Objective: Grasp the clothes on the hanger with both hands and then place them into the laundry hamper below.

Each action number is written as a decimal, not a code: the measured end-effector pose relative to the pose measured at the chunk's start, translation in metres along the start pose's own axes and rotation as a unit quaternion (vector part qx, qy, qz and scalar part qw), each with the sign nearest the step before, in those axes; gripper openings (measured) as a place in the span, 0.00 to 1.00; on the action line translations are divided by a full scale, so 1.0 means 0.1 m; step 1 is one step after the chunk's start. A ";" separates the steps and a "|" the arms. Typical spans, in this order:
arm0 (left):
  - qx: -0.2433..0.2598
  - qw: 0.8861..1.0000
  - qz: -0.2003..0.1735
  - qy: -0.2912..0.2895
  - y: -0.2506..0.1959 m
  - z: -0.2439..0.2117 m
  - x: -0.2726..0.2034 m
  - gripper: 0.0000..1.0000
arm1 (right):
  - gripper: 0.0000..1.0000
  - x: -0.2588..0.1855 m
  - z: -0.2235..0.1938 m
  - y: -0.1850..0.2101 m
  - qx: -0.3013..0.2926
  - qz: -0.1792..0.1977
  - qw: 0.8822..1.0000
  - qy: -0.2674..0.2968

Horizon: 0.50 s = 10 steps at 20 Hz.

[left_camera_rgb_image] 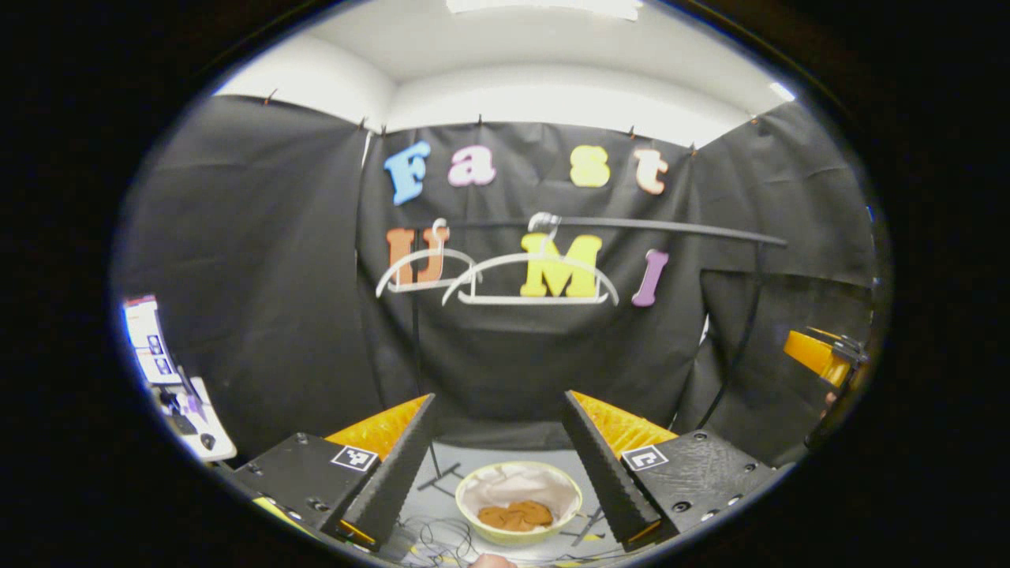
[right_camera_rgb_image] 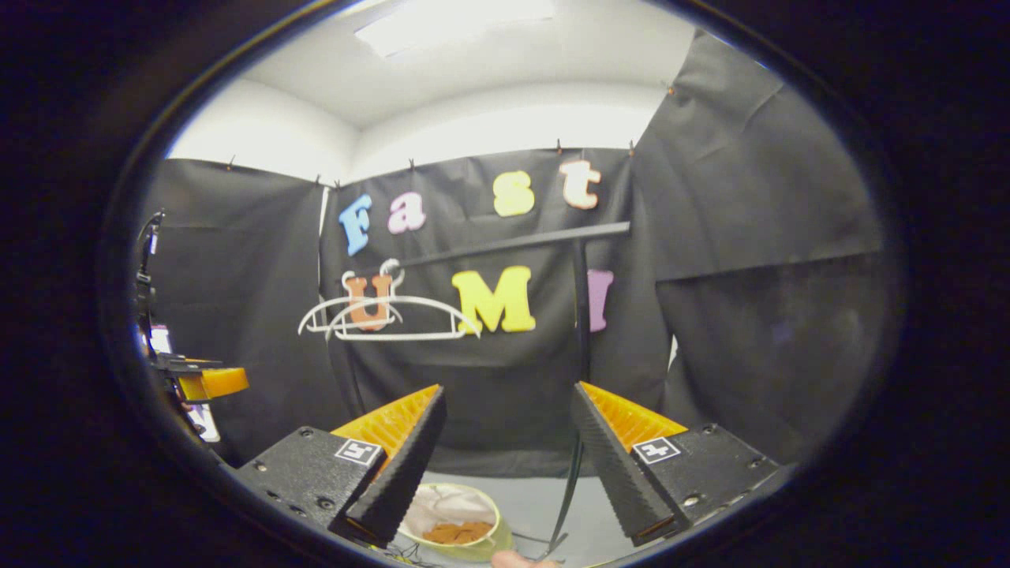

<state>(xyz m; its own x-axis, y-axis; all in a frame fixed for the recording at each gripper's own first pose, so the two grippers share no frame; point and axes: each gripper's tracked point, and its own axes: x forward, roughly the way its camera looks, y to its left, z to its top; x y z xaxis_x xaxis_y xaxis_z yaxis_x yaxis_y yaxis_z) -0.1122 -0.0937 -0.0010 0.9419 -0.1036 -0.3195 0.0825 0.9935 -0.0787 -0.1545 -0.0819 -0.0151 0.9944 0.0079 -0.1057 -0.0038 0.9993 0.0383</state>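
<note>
Step in hand: judged near the close; two hangers (left_camera_rgb_image: 530, 276) on the rail (left_camera_rgb_image: 647, 229) at frame centre are seen bare, and brown clothes (left_camera_rgb_image: 517, 516) are seen lying in the laundry hamper (left_camera_rgb_image: 472, 517) at the lower centre of the left gripper view, on pale cloth inside its rim

Left gripper (left_camera_rgb_image: 499, 465): fingers spread wide, nothing held between them; hamper framed in the gap

Right gripper (right_camera_rgb_image: 505, 461): fingers spread wide, nothing held; hamper (right_camera_rgb_image: 493, 536) and brown clothes (right_camera_rgb_image: 454, 532) seen at the lower centre of the right gripper view

Next move, as judged: no garment is left on the hangers to be grasped; withdrawal of both grippers from above the hamper would be called for

Other items: rail upright (right_camera_rgb_image: 581, 315), right of centre, close to the right gripper's line; cables (left_camera_rgb_image: 442, 540) on the floor beside the hamper, lower centre; stand feet by the hamper; a device (left_camera_rgb_image: 170, 379) at the left edge of the frame

Obstruction: rail and hangers hang above the hamper; cables could be snagged if a gripper is lowered
</note>
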 end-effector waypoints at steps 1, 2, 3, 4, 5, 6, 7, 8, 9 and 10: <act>0.001 1.000 0.000 -0.024 -0.02 0.19 -0.13 1.00 | 0.99 -0.06 0.09 -0.03 -0.003 0.001 1.000 -0.015; 0.003 0.999 0.001 -0.046 -0.02 0.31 -0.21 1.00 | 1.00 -0.12 0.20 -0.04 -0.007 0.003 0.999 -0.031; 0.003 0.998 0.002 -0.066 -0.03 0.41 -0.28 1.00 | 0.99 -0.18 0.29 -0.05 -0.011 0.005 0.999 -0.046; 0.007 0.996 0.001 -0.086 -0.09 0.47 -0.35 1.00 | 0.99 -0.26 0.37 -0.05 -0.013 0.007 0.998 -0.060; 0.012 0.994 0.004 -0.105 -0.11 0.53 -0.43 1.00 | 0.99 -0.32 0.44 -0.05 -0.016 0.009 0.997 -0.074; 0.018 0.993 0.006 -0.120 -0.12 0.57 -0.51 1.00 | 0.99 -0.37 0.48 -0.05 -0.017 0.010 0.996 -0.086; 0.022 0.991 0.009 -0.129 -0.12 0.56 -0.55 1.00 | 1.00 -0.42 0.52 -0.04 -0.018 0.012 0.995 -0.095; 0.027 0.990 0.009 -0.135 -0.15 0.56 -0.55 1.00 | 1.00 -0.46 0.53 0.01 -0.018 0.017 0.994 -0.102; 0.032 0.989 0.009 -0.141 -0.16 0.54 -0.54 1.00 | 1.00 -0.48 0.53 0.06 -0.018 0.024 0.994 -0.109; 0.037 0.989 0.010 -0.145 -0.17 0.53 -0.54 1.00 | 0.99 -0.50 0.52 0.11 -0.020 0.029 0.993 -0.113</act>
<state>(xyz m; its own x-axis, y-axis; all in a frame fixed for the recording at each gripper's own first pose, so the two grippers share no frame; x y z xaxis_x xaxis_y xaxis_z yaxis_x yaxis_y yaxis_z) -0.1470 -0.1023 0.0677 0.9965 -0.0766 -0.0344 0.0766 0.9971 -0.0021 -0.1986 -0.0731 0.0424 0.9908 0.0617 0.1204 -0.0619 0.9981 -0.0024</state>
